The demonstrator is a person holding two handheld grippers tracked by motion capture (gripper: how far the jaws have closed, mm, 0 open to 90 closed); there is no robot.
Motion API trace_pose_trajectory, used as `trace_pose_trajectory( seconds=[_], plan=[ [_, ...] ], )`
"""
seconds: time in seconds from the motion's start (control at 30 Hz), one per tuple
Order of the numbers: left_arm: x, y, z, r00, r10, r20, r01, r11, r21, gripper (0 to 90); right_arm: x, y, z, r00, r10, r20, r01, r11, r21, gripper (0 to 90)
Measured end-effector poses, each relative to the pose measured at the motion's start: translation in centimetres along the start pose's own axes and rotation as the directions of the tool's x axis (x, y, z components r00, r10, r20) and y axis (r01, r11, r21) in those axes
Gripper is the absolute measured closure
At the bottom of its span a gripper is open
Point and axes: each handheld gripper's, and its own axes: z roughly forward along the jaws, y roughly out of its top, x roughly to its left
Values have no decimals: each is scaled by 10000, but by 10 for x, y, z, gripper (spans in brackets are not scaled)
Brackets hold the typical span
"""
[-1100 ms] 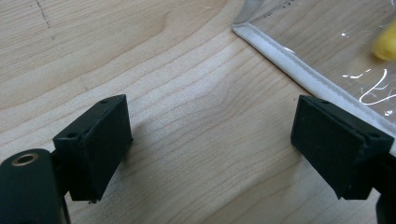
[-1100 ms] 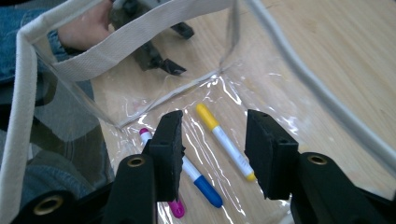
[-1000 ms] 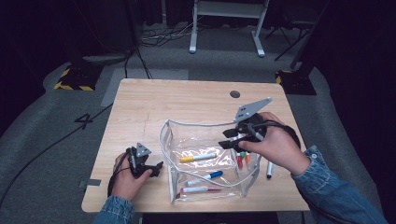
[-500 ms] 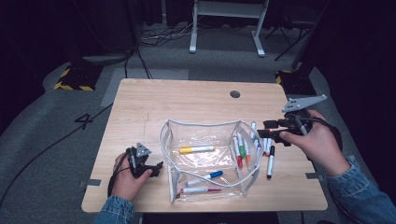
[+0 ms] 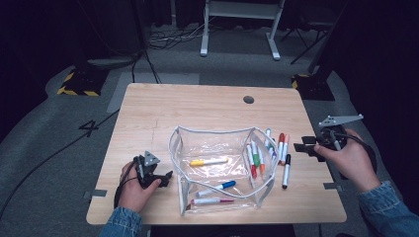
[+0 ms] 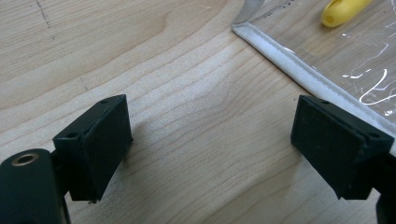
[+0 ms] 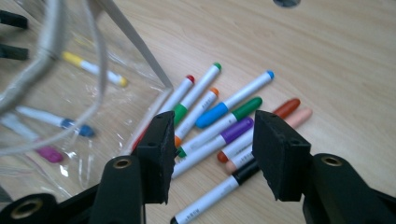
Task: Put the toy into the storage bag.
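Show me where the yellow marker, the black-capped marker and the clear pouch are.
yellow marker point(image 5: 208, 161): high view, middle of its barrel, inside the pouch.
black-capped marker point(image 5: 286, 170): high view, mid-barrel, on the table right of the pouch.
clear pouch point(image 5: 212, 130): high view, its far white rim.

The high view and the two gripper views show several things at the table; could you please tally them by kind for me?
Markers: 12
Clear pouch: 1
Hand-held grippers, left and right: 2
Total: 15
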Motion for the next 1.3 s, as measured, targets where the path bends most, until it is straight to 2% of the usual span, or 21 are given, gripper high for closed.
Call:
trace_pose_trajectory(
  seconds=[0.23,0.5,0.73,0.9,1.03,1.17,1.27,1.3],
  plan=[
    [0,0,0,10000,2,-1,-2,10000,-1,127,-11,-28,28,9987,416,280,-433,9969,651,473],
    [0,0,0,10000,-1,-1,1,10000,-1,127,-20,-61,68,9954,852,448,-915,9819,1656,472],
    [0,0,0,10000,-2,0,2,10000,-2,127,-23,-73,99,9912,1224,510,-1304,9697,2068,483],
    [0,0,0,10000,1,15,-1,10000,22,127,-29,-77,100,9858,1356,987,-1566,9550,2519,613],
    [0,0,0,10000,2,13,-2,10000,20,127,-38,-82,94,9798,1392,1434,-1757,9419,2863,763],
    [0,0,0,10000,-2,0,2,10000,-2,127,-46,-84,89,9721,1822,1474,-2194,9287,2990,772],
    [0,0,0,10000,3,13,-3,10000,22,127,-49,-82,84,9688,1989,1481,-2347,9281,2889,772],
    [0,0,0,10000,1,13,-1,10000,22,127,-49,-81,81,9707,1942,1413,-2275,9321,2817,772]
  ],
)
